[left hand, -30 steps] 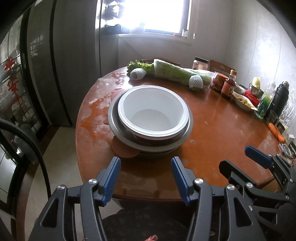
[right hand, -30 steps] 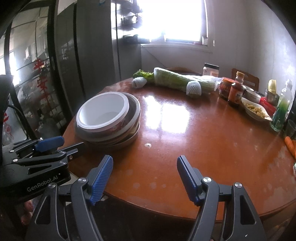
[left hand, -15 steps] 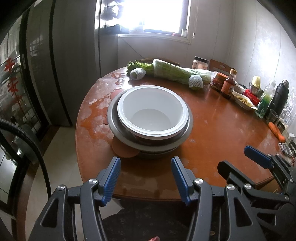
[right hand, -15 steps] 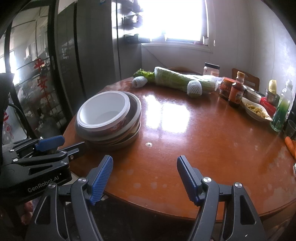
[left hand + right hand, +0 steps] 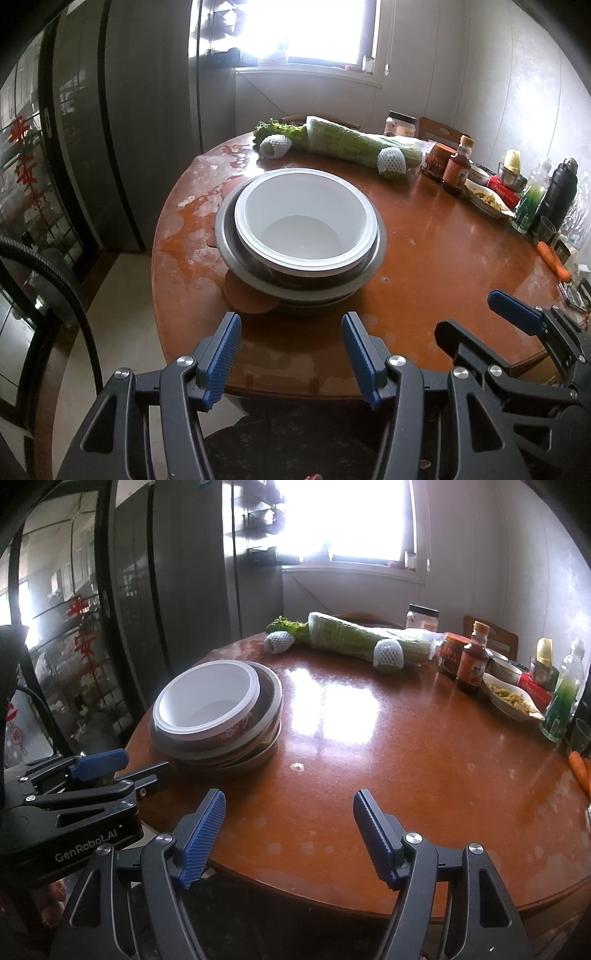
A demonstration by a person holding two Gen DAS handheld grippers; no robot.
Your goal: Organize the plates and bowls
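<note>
Nothing is being shifted since the earlier frames. Both the left gripper (image 5: 291, 354) and right gripper (image 5: 290, 840) are being held spread and empty. The nested bowl stack (image 5: 301, 236) is sitting upright at twelve o'clock from the left gripper, rim upward, with no long axis. The rim should be approached squarely.

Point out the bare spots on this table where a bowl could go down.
Widest bare patch: table centre, between stacked bowls, wrapped greens and sauce bottle. The near edge is free too. The right rim is crowded.
</note>
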